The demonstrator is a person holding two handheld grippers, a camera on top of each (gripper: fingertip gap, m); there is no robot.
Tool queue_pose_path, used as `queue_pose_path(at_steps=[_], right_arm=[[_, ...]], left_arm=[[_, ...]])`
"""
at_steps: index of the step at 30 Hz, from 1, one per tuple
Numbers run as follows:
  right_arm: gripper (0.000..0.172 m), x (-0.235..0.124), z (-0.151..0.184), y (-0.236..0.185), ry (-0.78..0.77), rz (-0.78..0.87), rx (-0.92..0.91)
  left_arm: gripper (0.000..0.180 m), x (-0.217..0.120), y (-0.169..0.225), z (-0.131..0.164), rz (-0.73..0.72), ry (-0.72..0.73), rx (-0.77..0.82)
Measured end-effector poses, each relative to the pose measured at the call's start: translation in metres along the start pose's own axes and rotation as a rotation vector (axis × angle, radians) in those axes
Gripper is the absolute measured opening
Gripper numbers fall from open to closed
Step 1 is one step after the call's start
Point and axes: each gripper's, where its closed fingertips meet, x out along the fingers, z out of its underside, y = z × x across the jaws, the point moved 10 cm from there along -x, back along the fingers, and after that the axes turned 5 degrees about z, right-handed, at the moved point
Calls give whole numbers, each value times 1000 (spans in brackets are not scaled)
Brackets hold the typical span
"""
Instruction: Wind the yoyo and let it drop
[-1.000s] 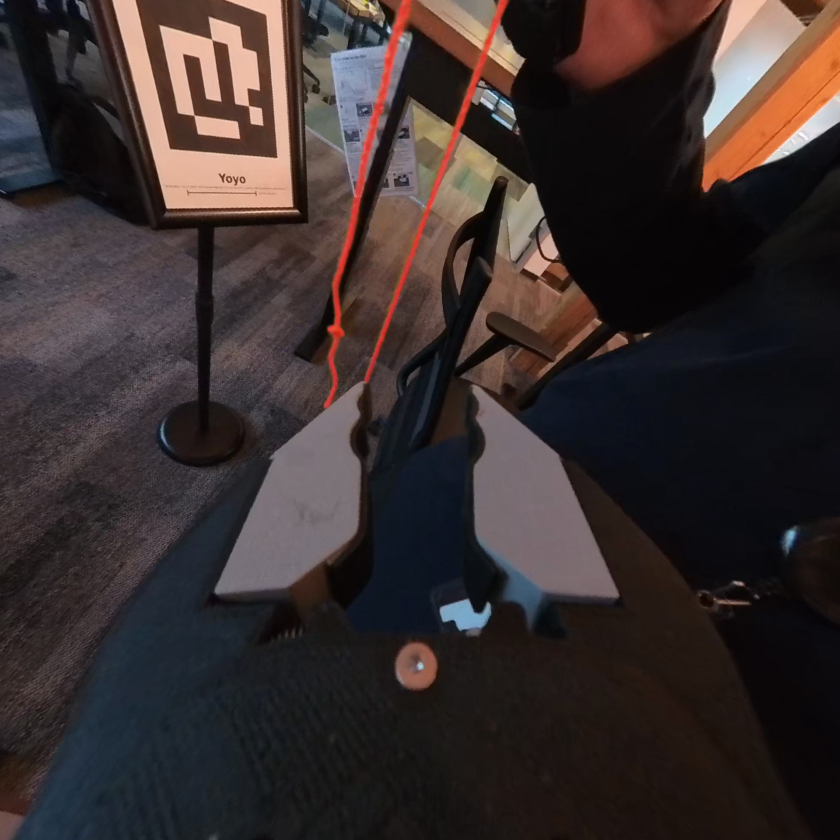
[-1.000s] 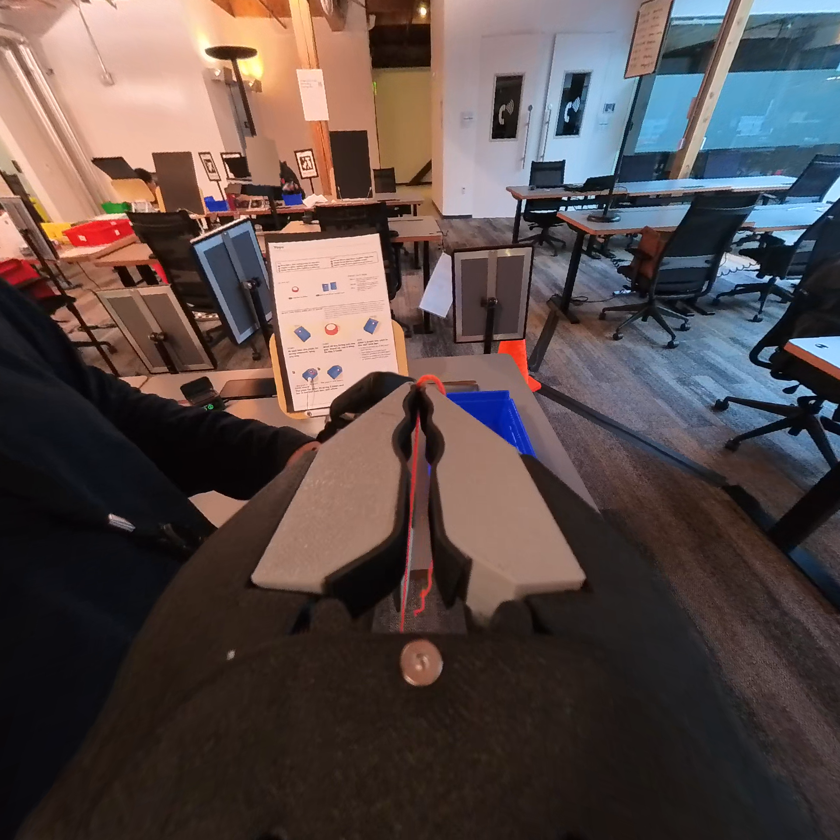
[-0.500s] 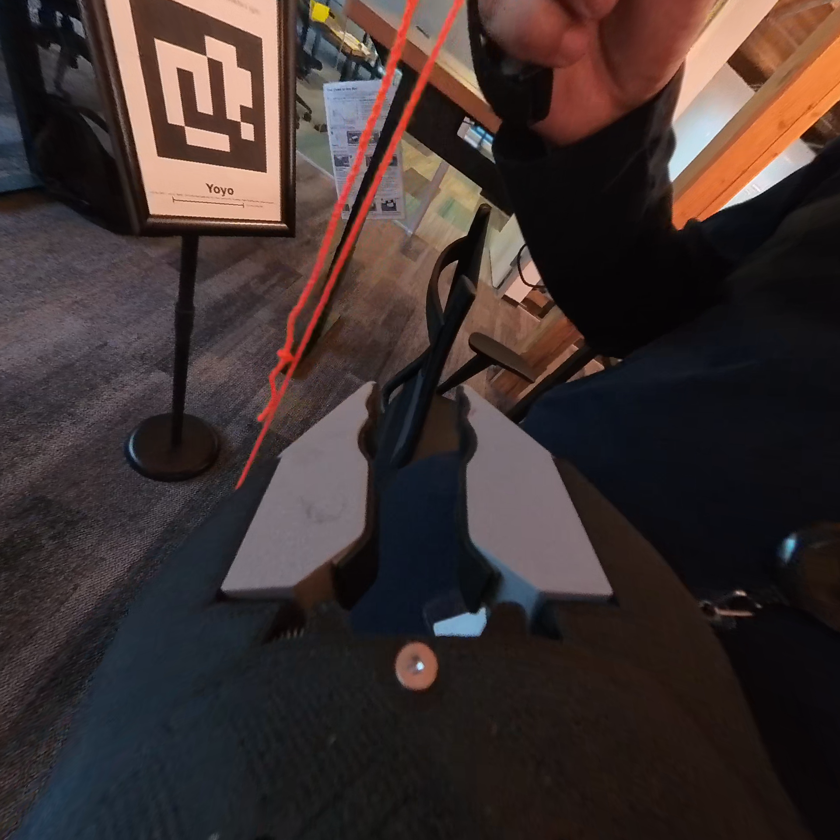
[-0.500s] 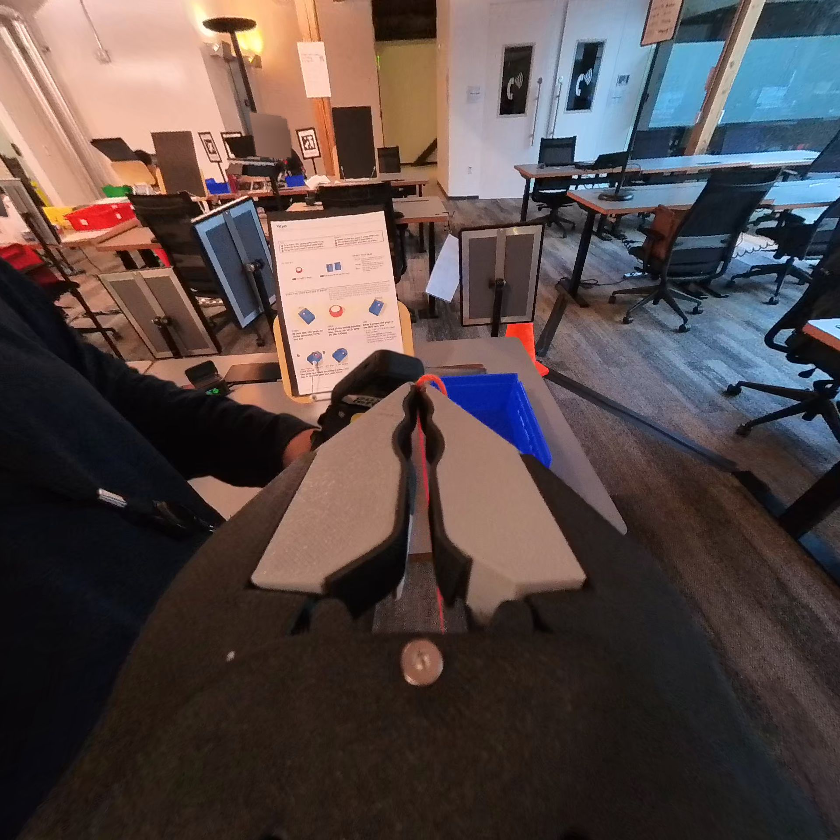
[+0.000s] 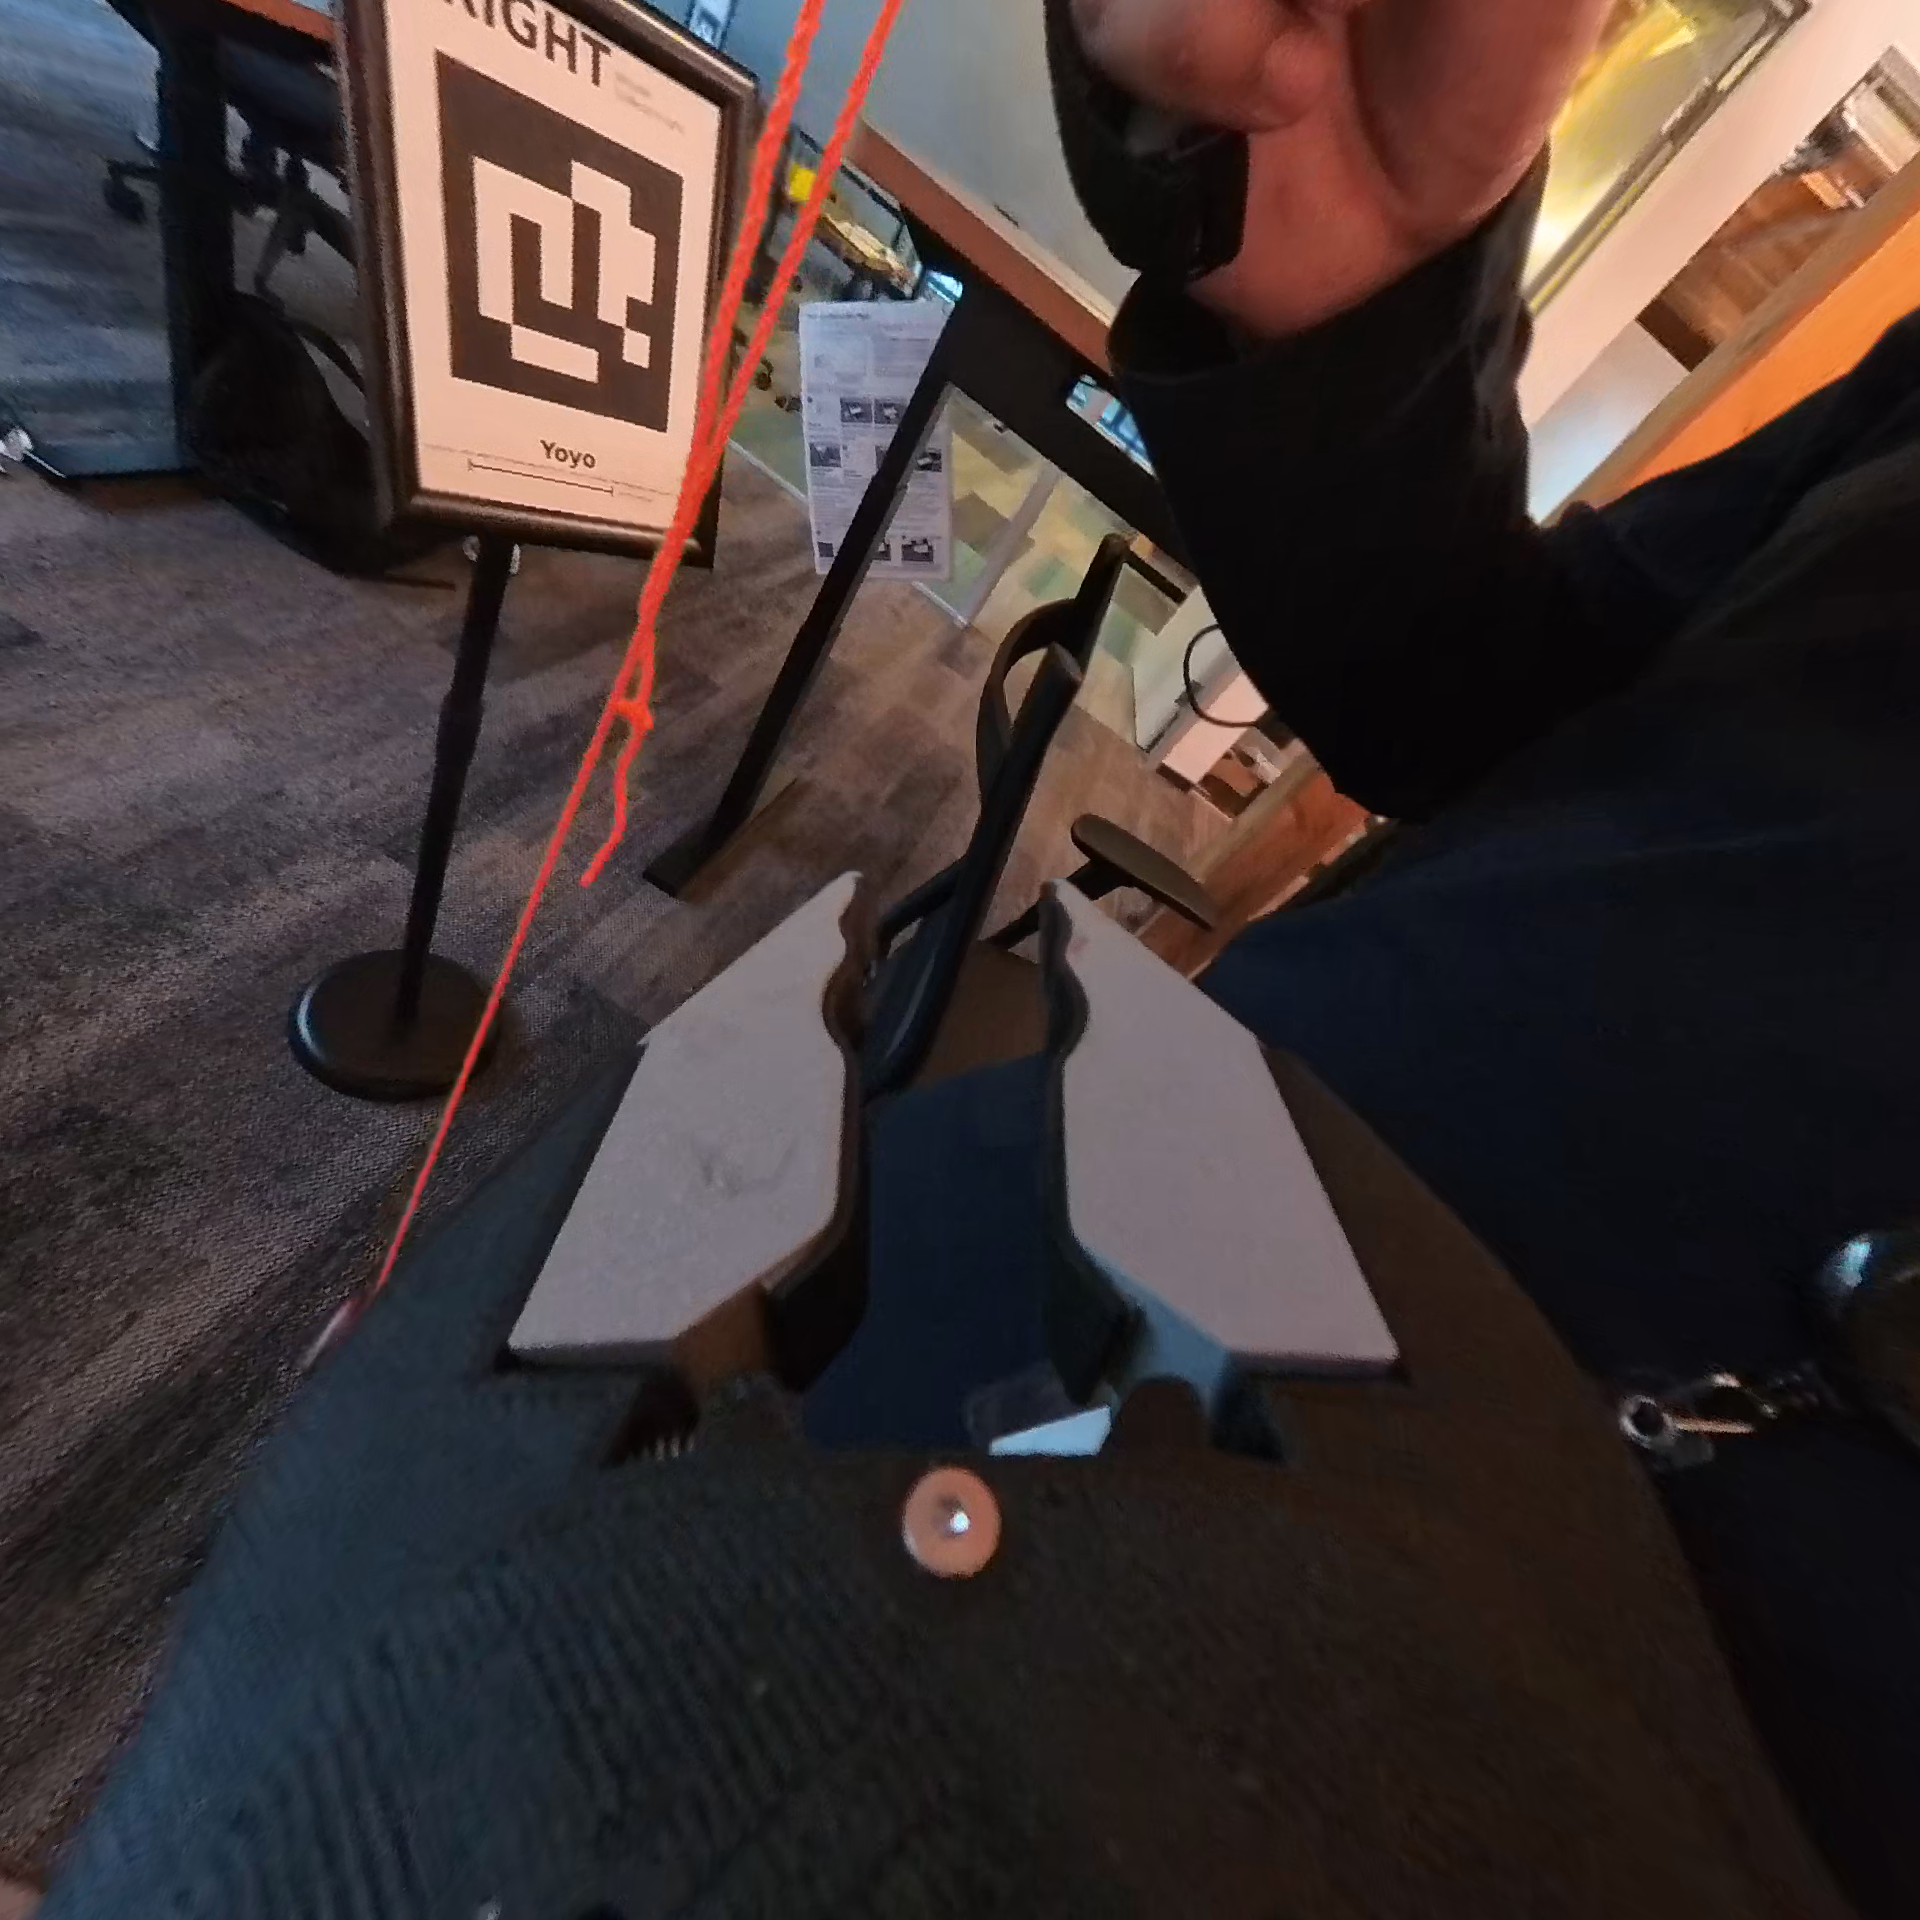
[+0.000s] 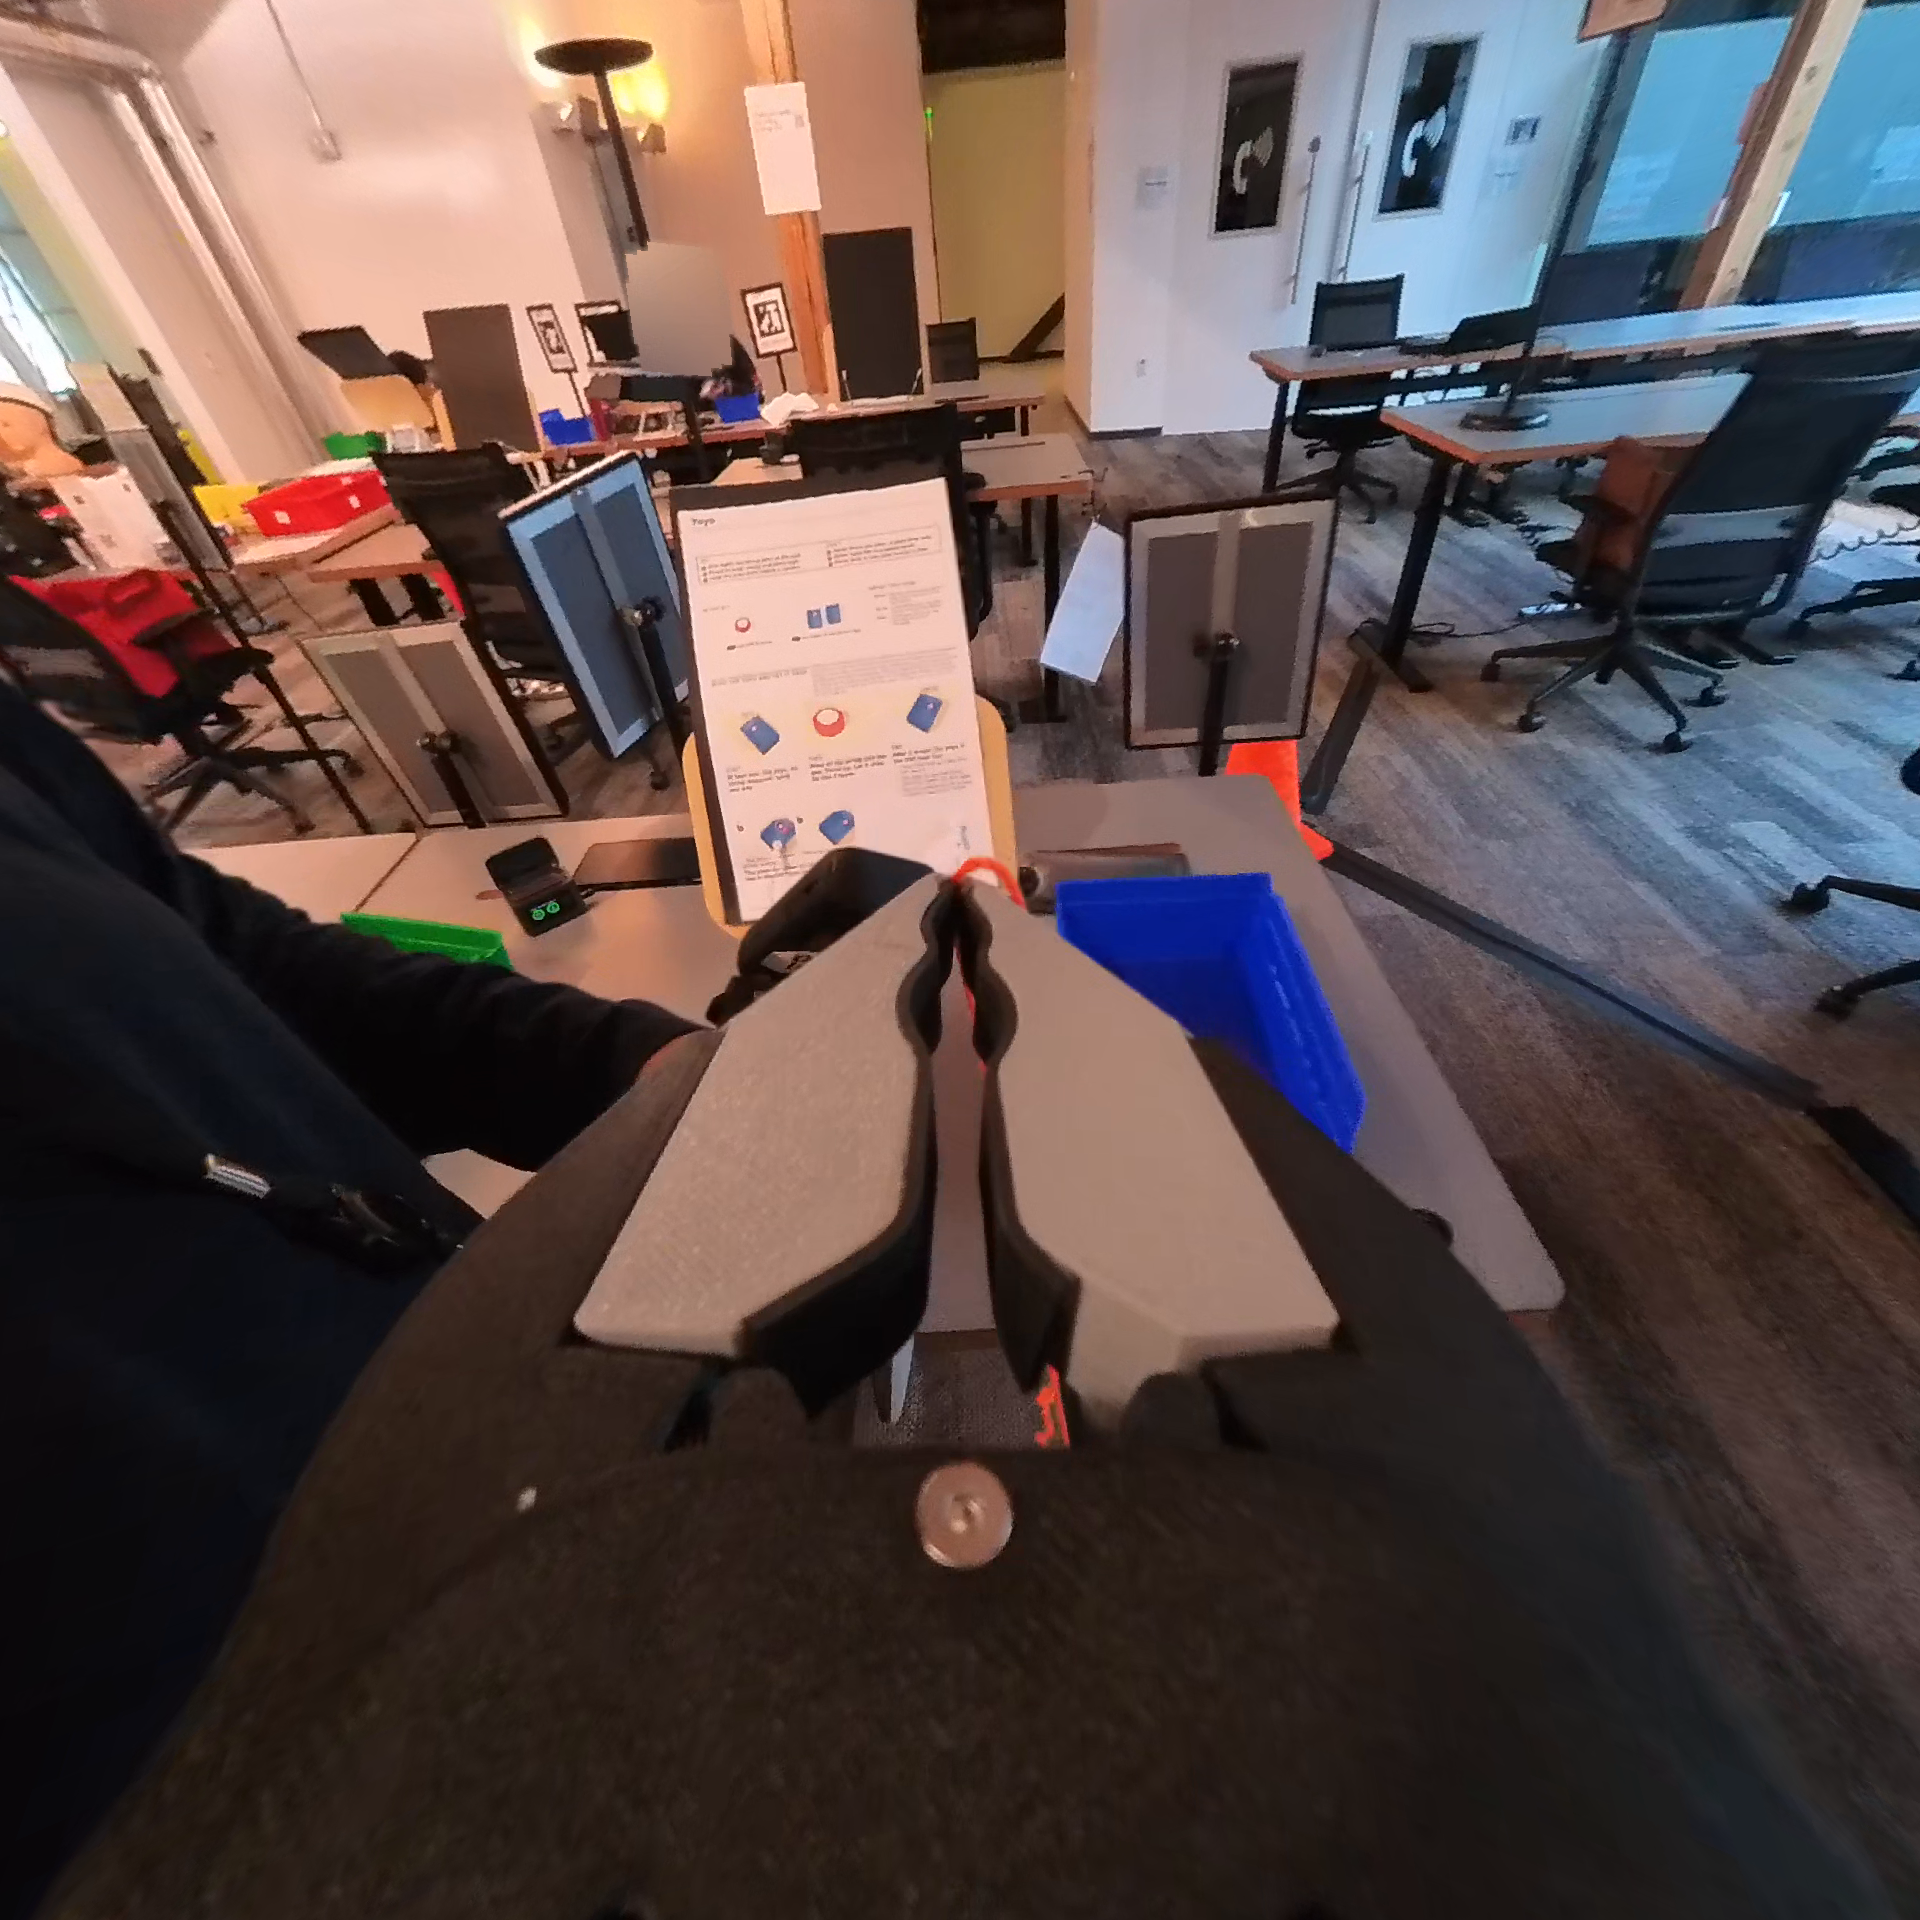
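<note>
Red string (image 5: 717, 395) runs taut from our right fingers (image 6: 961, 914), pinched on its loop, past our left fingers (image 5: 951, 935) — spread, empty. The yoyo itself is out of view below — keep the pinch firm, the hand steady.

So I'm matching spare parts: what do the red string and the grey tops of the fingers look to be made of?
The red string looks like twisted fibre, cotton or polyester: matte, with visible ply, a knot and a frayed tail. The fingers look like hard printed plastic: flat matte grey with a fine grain. Their wavy inner edges are black, possibly rubber; hard to tell.
</note>
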Motion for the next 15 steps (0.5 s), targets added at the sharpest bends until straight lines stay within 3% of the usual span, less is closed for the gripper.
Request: queue_pose_path(at_steps=[8, 15], right_arm=[[0, 47, 1, -6, -79, -71, -77], [0, 67, 5, 15, -16, -280, -139]], left_arm=[[26, -40, 3, 13, -101, 96, -34], [23, -55, -5, 5, -287, 162, -64]])
